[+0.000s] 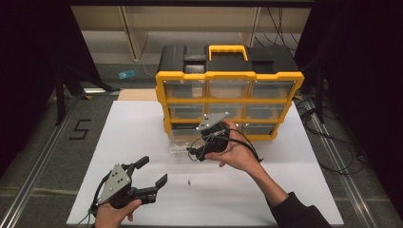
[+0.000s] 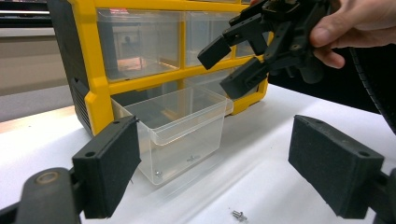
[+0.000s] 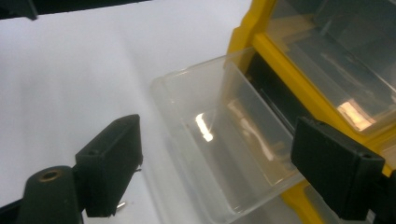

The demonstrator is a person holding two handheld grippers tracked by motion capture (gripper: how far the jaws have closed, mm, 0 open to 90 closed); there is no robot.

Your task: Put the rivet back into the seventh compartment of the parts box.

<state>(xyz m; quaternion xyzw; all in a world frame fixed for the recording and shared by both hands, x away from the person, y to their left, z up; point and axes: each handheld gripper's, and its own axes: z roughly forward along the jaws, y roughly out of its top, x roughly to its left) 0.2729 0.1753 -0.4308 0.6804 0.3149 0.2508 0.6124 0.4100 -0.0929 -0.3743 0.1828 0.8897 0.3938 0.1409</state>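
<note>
Now my right gripper [image 1: 194, 153] hangs open above the pulled-out clear drawer [image 2: 180, 133], so next my open left gripper [image 1: 153, 172] must pick up the screw [image 1: 189, 181].

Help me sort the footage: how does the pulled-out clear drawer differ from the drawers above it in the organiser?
The pulled-out drawer stands out on the white table, its top open; the upper drawers sit shut in the yellow frame. A screw lies inside the first. All are clear plastic.

Lab-like recording bay, white board [image 1: 142, 142] on grey floor, metal rails [image 1: 38, 166], cables [image 1: 332, 142], dark curtains [image 1: 28, 57]
</note>
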